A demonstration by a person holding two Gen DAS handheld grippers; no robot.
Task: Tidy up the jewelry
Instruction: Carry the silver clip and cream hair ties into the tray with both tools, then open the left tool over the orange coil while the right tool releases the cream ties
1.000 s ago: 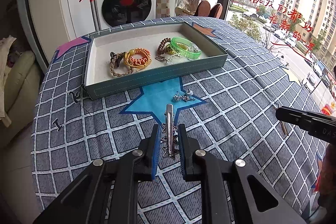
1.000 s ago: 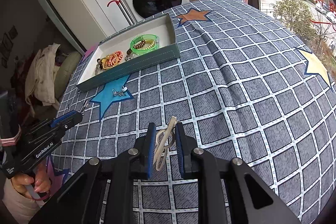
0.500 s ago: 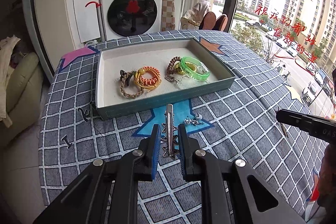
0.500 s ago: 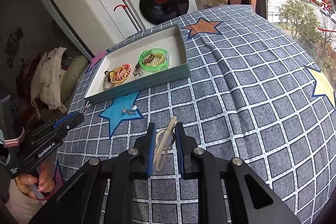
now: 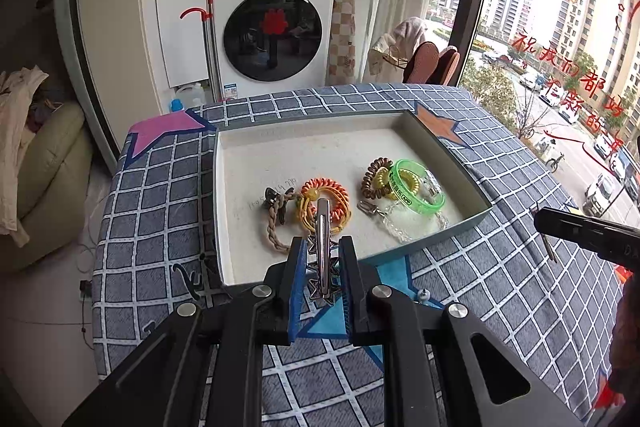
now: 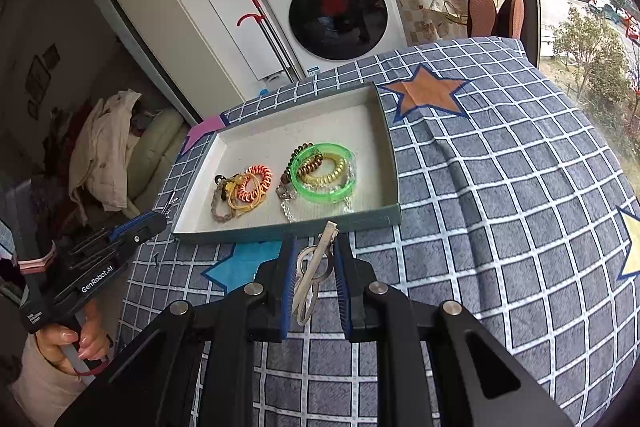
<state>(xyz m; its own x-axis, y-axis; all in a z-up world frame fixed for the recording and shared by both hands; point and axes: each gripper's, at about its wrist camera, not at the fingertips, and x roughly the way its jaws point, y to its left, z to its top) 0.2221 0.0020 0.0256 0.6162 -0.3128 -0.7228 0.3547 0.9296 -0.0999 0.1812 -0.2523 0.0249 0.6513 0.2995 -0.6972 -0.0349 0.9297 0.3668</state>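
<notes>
I am holding a silver hair clip (image 5: pixel 322 247) clenched in the left gripper (image 5: pixel 322 267) jaws, just over the near wall of the tray (image 5: pixel 472 179), so it can drop beside the hair ties (image 5: pixel 324 201) already lying there. The right gripper (image 6: pixel 312 279), nearing the tray's front edge, is grasping a pale looped clip (image 6: pixel 314 267) lengthwise so its tip is leading toward the tray.

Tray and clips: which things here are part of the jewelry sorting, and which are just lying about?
Part of the job:
- tray
- silver star clip in the left tongs
- pale loop clip in the right tongs
- green bangle, coil ties, braided band, chain in the tray

Lying about:
- washing machine
- checked cloth
- cushion
</notes>
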